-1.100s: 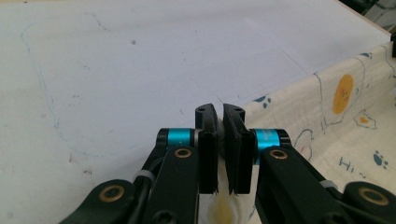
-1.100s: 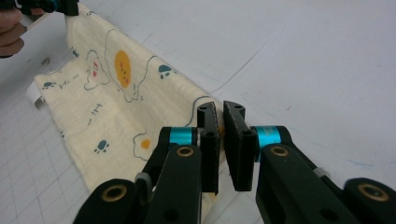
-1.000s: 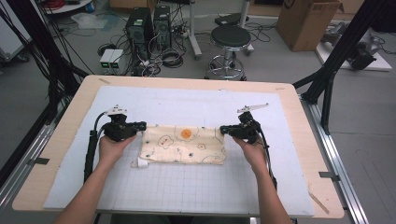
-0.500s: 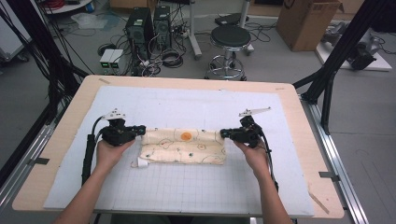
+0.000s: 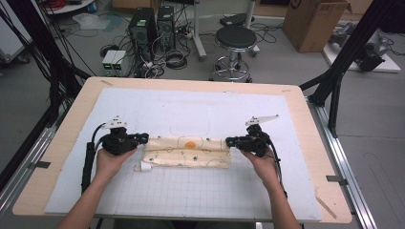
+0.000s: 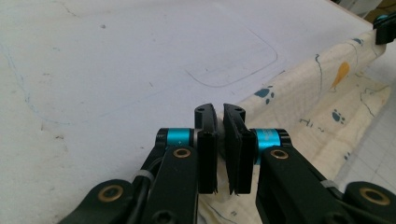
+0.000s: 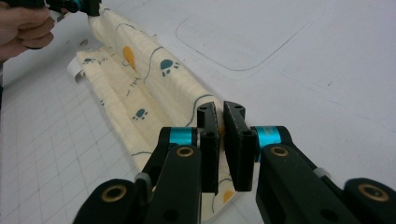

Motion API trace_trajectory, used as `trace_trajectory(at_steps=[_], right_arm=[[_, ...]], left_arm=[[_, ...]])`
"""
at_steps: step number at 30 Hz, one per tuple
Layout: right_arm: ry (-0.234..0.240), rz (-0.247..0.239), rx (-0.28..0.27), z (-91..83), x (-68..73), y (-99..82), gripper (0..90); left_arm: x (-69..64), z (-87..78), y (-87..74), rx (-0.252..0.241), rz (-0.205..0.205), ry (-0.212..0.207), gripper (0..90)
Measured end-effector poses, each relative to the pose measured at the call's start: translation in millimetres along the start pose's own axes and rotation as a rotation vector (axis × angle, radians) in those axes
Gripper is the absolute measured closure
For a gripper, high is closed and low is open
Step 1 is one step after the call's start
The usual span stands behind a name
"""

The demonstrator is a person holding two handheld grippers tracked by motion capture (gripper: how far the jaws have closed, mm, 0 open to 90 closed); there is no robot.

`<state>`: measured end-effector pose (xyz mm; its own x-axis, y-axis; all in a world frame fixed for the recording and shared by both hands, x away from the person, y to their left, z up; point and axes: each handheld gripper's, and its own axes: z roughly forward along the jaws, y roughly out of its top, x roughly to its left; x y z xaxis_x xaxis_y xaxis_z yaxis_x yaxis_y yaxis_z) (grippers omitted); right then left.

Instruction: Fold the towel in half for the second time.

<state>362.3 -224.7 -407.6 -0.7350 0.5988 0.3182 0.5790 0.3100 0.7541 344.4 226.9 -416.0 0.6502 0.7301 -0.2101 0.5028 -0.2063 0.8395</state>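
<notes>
Cream paw-print cloth (image 5: 188, 151), no readable writing, left gripper (image 5: 142, 139) and right gripper (image 5: 232, 141) pinching its ends

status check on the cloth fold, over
Left claw and right claw each shut on an end of the cream cloth. Cloth lies half folded. Nothing in the way.

Grey floor behind the table: 1 black stool (image 5: 235, 38), 2 computer towers (image 5: 154, 25), 1 cardboard box (image 5: 313, 19).
</notes>
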Motion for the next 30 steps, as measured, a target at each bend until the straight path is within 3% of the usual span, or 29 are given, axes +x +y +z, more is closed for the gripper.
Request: trace_trajectory(at_steps=[9, 17, 30], right_arm=[[0.009, -0.004, 0.013, 2.0, 6.3, -12.2, 84.9], [0.021, -0.016, 0.012, -0.8, 13.5, -19.1, 84.6], [0.023, -0.055, 0.08, 2.6, 24.2, -29.3, 83.9]], left_arm=[[-4.0, -2.6, -13.8, 0.01, 0.001, -0.013, 83.6], [-10.1, -9.1, -20.7, 0.028, 0.032, -0.03, 83.2], [-17.8, -16.5, -35.7, 0.073, 0.054, -0.05, 82.4]])
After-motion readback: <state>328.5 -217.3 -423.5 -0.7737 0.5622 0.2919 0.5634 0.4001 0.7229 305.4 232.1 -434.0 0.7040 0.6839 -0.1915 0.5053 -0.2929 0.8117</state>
